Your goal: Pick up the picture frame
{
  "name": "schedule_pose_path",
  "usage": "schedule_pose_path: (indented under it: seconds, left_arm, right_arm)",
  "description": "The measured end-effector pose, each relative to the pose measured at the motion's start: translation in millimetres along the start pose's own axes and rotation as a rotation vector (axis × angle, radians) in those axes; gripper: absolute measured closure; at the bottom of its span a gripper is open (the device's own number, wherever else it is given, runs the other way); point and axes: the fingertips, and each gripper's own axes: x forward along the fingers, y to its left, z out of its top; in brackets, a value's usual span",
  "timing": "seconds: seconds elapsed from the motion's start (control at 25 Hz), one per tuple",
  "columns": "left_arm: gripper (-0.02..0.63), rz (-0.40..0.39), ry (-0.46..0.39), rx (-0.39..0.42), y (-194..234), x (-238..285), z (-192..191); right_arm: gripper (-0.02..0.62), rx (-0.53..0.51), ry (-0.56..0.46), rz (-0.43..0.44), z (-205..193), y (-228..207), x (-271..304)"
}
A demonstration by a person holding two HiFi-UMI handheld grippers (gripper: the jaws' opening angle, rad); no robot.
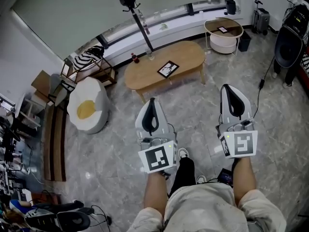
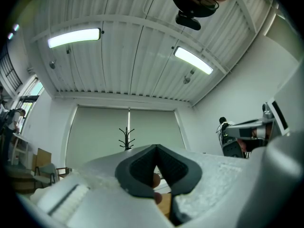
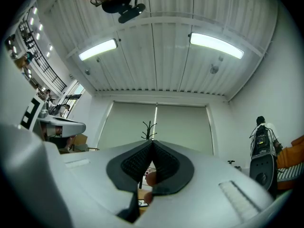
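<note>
Forearms rise from the bottom edge, cut off there, each carrying a gripper. The left gripper and right gripper are both clenched, tips together on nothing. Beyond them, across the marble floor, the picture frame lies flat on the oval wooden table, well apart from both. In the gripper views the jaws hide it, and only a sliver of tabletop shows through.

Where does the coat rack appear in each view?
Head view: the coat rack is at top centre, its pole slanting down to the right.
Left gripper view: small, just left of centre.
Right gripper view: small, at centre.
Shared landmark: the grey blind behind it.
</note>
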Motion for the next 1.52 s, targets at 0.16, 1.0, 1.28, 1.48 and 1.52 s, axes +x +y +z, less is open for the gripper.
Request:
schedule_pose_path:
  seconds: [0.16,1.0,1.28,1.48,1.52]
  left_arm:
    - [0.601,0.0,-0.01,-0.008,9,19,-9]
    - [0.601,0.023,-0.001,-0.021,129,168,-79]
    - [0.601,0.016,0.013,-0.032,159,221,-104]
    - [0.601,0.002,0.021,-0.034,173,250,-119]
    - [0.601,-0.001,0.023,-0.034,176,256,-120]
  right_arm:
    - [0.594,-0.013,0.001,0.0,-9,3,20]
    - [0.594,-0.045,0.015,0.043,-67,57,225]
    - [0.594,-0.045,0.034,0.041,-89,67,285]
    - [0.594,-0.042,0.04,0.029,-101,70,318]
    - [0.594,-0.039,0.043,0.028,-103,70,324]
